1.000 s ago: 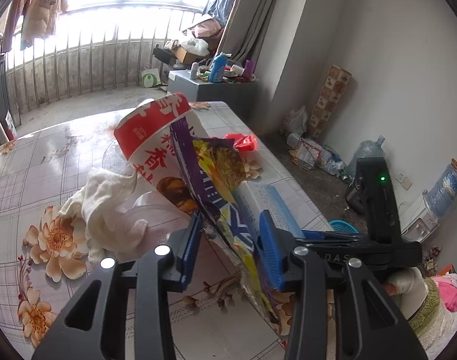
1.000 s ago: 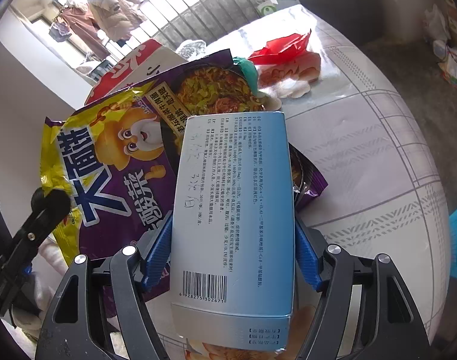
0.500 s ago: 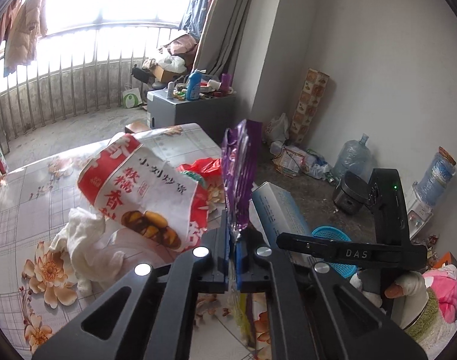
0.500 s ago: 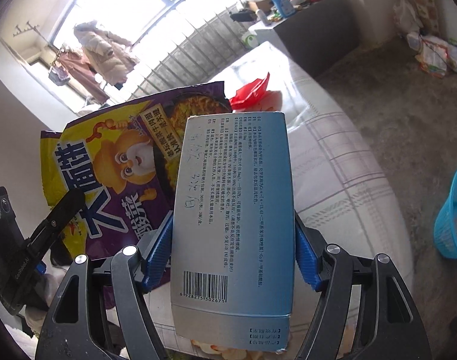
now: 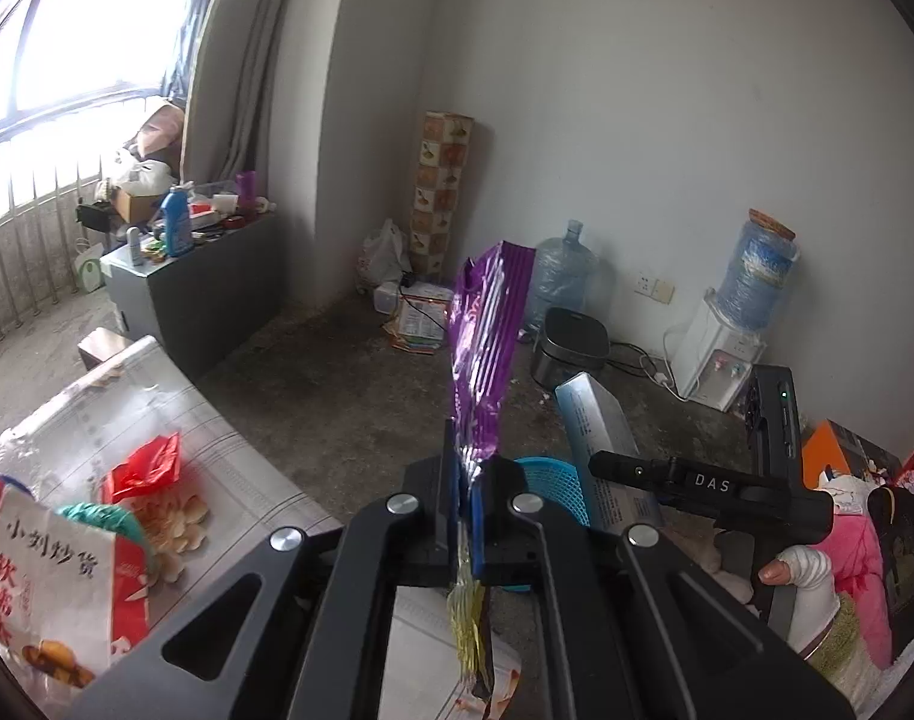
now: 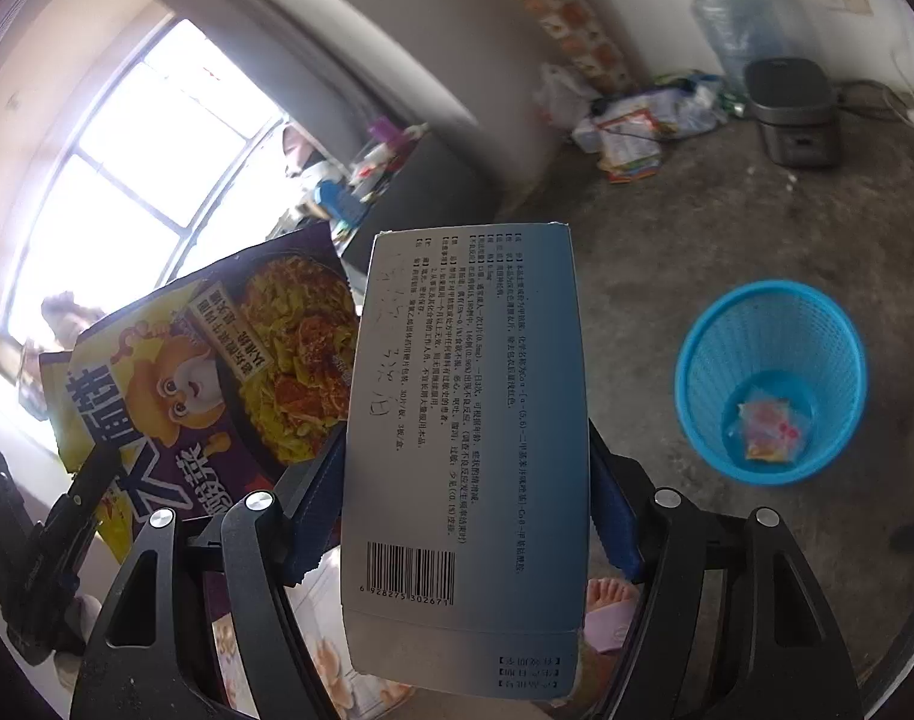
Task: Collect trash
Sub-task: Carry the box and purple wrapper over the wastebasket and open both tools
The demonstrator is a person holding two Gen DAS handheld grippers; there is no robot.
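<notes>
Both tools have swung off the tabletop (image 5: 228,450) since the earlier frames and now face the floor side of the room; left tool (image 5: 467,516), loose around the purple noodle bag (image 5: 487,336) a second ago, is now clenched flat on its lower edge, bag standing upright and edge-on above the pads. Right tool (image 6: 466,504) grasps the blue-and-white carton (image 6: 466,420) across its width, pads pressed on both long sides, carton sticking well forward. Blue mesh bin (image 6: 772,378) sits on the concrete floor, right of the carton in the right wrist view, one small wrapper already at its bottom; in the left wrist view only a sliver of the bin shows, between the left tool and the carton. Risks as judged: neither item is over the bin mouth yet, so an early release drops trash on the floor beside it. Bag is light and floppy, pinched only at one edge; it may catch air and flutter past the rim. Carton is long relative to the bin opening and could strike the rim and tip the light bin, or lodge across it. Two tools are close together, so they may knock into each other above the narrow mouth. Red-and-white snack bag (image 5: 54,576) and red scrap (image 5: 141,468) remain on the tabletop, uncollected
</notes>
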